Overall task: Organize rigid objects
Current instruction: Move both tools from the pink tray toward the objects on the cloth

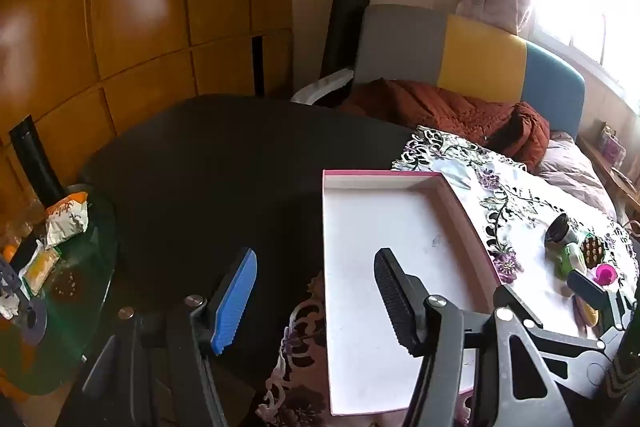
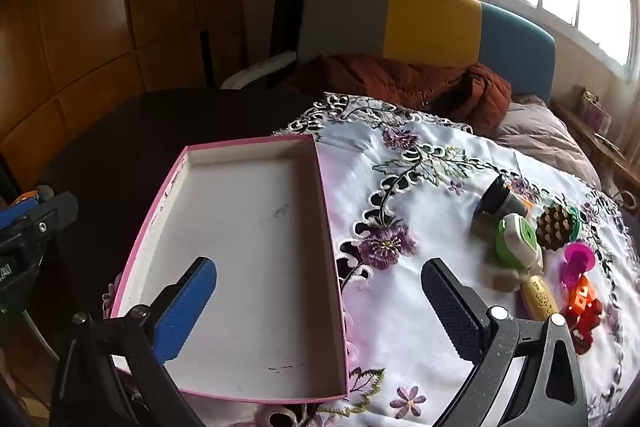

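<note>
A pink-rimmed box (image 2: 248,267) with a white floor is seen on the embroidered cloth (image 2: 404,311); nothing is held in it. Right of the box, the small objects are clustered on the cloth: a dark cup (image 2: 496,199) on its side, a green-and-white piece (image 2: 518,241), a brown studded piece (image 2: 554,227), a magenta piece (image 2: 578,259), a yellow piece (image 2: 540,297) and red-orange blocks (image 2: 584,307). The right gripper (image 2: 320,303) is held wide and unloaded above the box's right wall. The left gripper (image 1: 316,293) is likewise spread wide, unloaded, over the box's left edge.
</note>
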Available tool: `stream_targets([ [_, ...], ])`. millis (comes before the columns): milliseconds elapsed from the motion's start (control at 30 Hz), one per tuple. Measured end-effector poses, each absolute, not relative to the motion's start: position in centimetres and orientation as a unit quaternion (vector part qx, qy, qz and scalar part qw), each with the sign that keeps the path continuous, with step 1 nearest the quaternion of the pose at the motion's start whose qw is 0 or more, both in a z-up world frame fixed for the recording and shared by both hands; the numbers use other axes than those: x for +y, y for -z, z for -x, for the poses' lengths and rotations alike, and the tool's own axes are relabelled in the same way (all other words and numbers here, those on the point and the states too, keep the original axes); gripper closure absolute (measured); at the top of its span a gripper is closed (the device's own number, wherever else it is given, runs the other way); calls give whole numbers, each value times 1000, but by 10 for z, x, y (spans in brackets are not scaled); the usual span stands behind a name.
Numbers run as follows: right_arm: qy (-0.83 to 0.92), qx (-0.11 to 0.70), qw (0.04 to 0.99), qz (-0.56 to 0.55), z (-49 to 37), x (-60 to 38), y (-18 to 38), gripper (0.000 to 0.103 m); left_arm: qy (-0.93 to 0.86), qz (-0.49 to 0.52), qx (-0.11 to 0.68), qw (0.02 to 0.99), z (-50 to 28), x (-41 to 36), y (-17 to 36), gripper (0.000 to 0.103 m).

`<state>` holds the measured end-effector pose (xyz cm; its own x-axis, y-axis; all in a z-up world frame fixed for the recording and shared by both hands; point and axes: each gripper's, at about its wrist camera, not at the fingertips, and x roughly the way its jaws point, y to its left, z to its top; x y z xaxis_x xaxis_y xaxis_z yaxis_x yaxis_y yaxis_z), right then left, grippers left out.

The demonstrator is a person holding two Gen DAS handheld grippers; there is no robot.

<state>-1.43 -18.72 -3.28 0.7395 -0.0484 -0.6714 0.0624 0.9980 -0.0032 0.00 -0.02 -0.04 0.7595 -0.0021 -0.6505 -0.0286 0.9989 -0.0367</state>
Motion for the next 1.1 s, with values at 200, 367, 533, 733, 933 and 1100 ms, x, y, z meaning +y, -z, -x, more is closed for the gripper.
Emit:
stream_targets([
  [200, 35, 371, 928, 1, 8, -183, 32, 0, 1, 22, 359, 933, -7, 7, 3, 41],
  [367, 28, 356, 934, -11, 15, -188, 31, 0, -9, 12, 349, 937, -3, 0, 9, 41],
  [533, 26, 357, 934, -7, 14, -189, 30, 0, -8, 9, 352, 936, -2, -2, 8, 41],
  [733, 27, 356, 934, 4, 14, -191, 28, 0, -6, 7, 358, 934, -5, -3, 8, 41],
  [933, 29, 351, 936, 13, 14, -197, 25, 0, 0, 1, 360, 933, -5, -7, 9, 41],
  [1100, 28, 349, 937, 12, 14, -201, 25, 0, 3, -8, 361, 932, -4, -12, 8, 41],
])
